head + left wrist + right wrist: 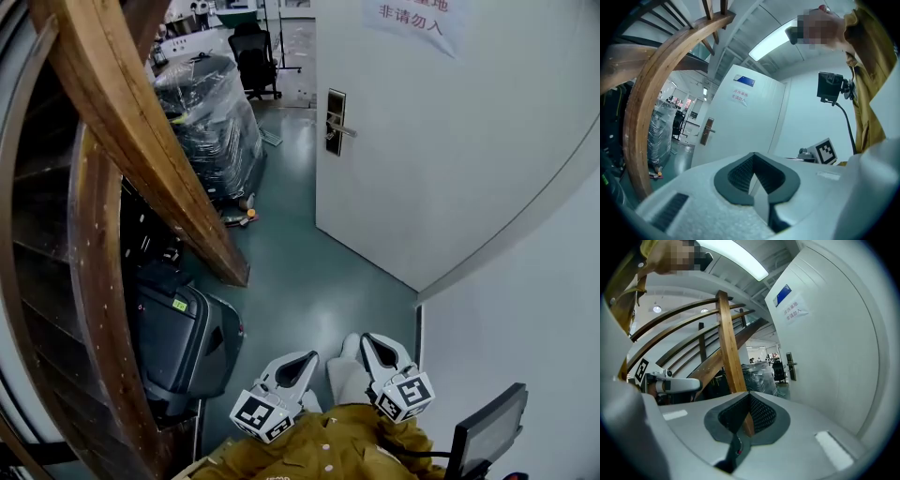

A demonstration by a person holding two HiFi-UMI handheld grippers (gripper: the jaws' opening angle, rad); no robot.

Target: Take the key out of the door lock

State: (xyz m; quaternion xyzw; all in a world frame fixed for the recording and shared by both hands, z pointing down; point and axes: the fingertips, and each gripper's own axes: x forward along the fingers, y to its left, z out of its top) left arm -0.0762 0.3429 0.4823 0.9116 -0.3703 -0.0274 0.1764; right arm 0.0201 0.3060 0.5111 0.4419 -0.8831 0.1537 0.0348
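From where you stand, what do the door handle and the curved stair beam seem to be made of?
Door handle: probably metal; a silvery lever on a brass-coloured plate, with a slight shine. Curved stair beam: wood, apparently varnished; brown grain streaks and a glossy surface.

Grey-green floor (pixel 309 272) is bounded at right by a white wall (pixel 525 319). A curved wooden staircase (pixel 141 141) rises at left, with a dark case (pixel 173 342) at its foot. Beyond stand a plastic-wrapped stack (pixel 211 122) and a black office chair (pixel 255 56). A long ceiling light (pixel 776 40) glows overhead.
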